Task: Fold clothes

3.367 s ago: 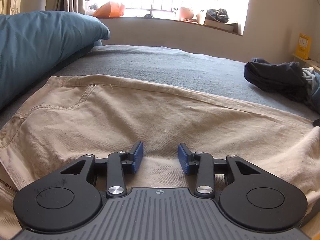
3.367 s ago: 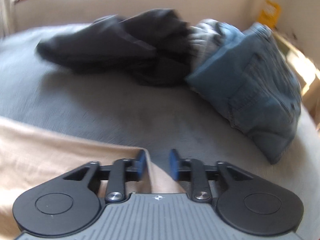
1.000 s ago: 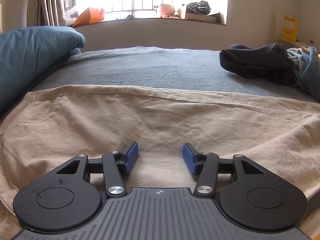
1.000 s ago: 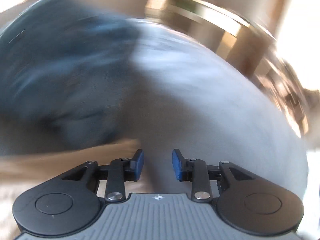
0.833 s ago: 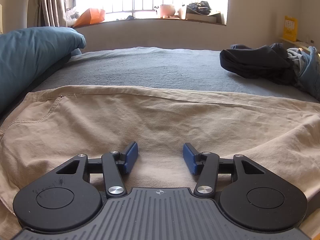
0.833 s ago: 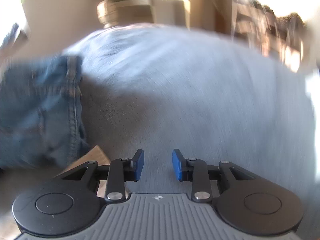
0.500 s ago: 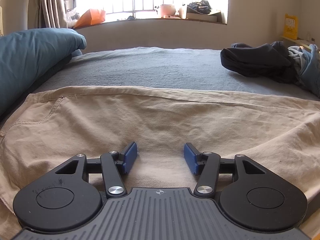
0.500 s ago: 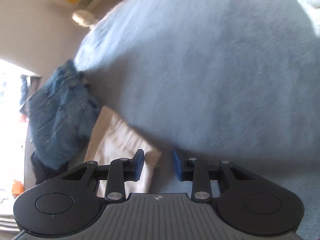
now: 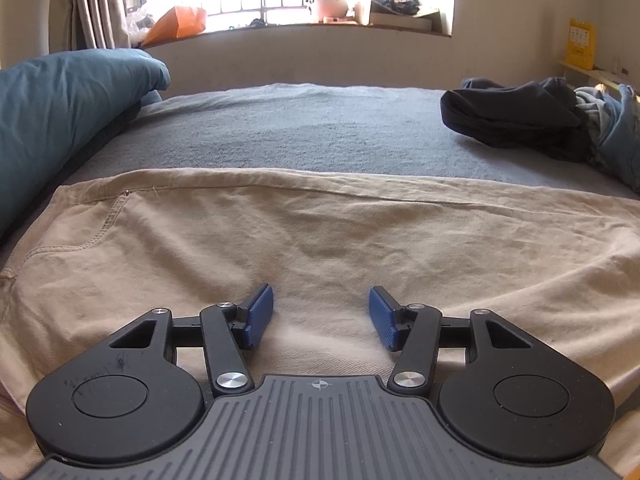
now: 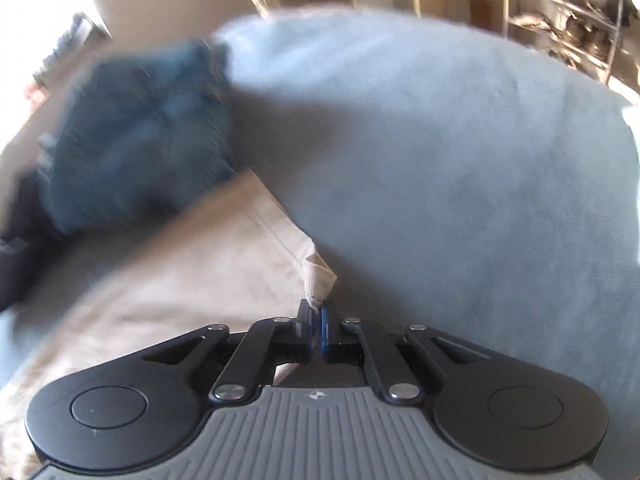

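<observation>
Beige trousers [image 9: 320, 236] lie spread flat across a grey bed [image 9: 304, 132], waistband and pocket seam at the left. My left gripper [image 9: 321, 314] rests low over the middle of the cloth, open, with only flat cloth under its blue pads. In the right wrist view, the right gripper [image 10: 317, 320] is shut on the corner of the beige trouser leg hem [image 10: 318, 276], which rises in a small peak from the pads. The rest of that leg [image 10: 192, 256] runs off to the left over the bed.
A teal pillow [image 9: 60, 120] lies at the left of the bed. A dark garment [image 9: 516, 120] and blue jeans [image 10: 140, 136] are heaped at the far right. A windowsill [image 9: 296, 26] with clutter runs behind; shelves [image 10: 568, 8] stand beyond the bed's end.
The right gripper swung round to the trouser hem and has closed on its corner; half a second ago its pads were still apart. The left gripper has stayed in place, open.
</observation>
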Tool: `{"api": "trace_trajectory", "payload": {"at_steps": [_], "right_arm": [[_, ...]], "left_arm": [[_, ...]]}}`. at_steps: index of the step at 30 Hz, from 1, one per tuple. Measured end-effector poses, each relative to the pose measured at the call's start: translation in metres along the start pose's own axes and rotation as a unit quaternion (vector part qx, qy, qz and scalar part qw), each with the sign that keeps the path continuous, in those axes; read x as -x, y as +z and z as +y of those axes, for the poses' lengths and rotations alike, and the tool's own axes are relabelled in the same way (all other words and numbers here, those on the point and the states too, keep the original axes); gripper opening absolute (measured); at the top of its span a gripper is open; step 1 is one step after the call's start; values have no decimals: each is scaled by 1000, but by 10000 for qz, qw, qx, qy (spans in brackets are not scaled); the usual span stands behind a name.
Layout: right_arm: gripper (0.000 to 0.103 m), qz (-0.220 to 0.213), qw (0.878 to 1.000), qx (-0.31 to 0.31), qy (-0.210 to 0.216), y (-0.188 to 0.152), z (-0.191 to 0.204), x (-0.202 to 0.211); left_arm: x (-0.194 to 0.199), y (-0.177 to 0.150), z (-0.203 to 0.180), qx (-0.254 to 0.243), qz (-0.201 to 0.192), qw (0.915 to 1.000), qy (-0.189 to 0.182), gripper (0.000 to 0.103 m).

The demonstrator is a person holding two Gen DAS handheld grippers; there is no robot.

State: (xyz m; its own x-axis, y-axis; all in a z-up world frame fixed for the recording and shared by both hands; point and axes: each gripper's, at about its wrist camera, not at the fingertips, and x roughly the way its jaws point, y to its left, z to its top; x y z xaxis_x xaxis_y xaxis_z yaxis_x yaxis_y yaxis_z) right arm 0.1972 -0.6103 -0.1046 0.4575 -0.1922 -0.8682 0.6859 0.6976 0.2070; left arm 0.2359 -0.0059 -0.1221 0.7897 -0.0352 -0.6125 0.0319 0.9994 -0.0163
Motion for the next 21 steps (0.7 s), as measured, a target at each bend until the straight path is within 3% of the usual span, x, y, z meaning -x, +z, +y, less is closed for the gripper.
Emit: {"api": "trace_trajectory", "payload": {"at_steps": [4,6,8,10,11,13,16,18,21], "right_arm": [[27,-587,9934,-965,-181,-13,-20,21],[28,-879,9882,-1246,-164,-21,-24,35],[28,-968,9919,-800,187,-29,-3,48],[28,-749,9930,381,826,-43,45,55],[27,-620,9862,1032,1135,-54,75,58],[27,-371,9560,2351,1717,-82,141,63],[26,-291,8912,3925,2257,-135,222,69],[26,-215,8553,4605,2364,-162,259,63],[26,38,8186,5292,2232,-184,286,46]], "left_arm": [[9,8,17,98,46,9999,44,53],[13,12,25,147,69,9998,66,53],[15,16,34,178,86,9997,118,53],[8,21,44,172,160,9992,309,53],[4,22,48,197,227,9987,400,53],[0,24,58,351,316,9976,511,53],[3,21,72,687,390,9954,534,53],[7,17,79,821,383,9942,578,53],[12,14,92,903,362,9933,631,53]]}}
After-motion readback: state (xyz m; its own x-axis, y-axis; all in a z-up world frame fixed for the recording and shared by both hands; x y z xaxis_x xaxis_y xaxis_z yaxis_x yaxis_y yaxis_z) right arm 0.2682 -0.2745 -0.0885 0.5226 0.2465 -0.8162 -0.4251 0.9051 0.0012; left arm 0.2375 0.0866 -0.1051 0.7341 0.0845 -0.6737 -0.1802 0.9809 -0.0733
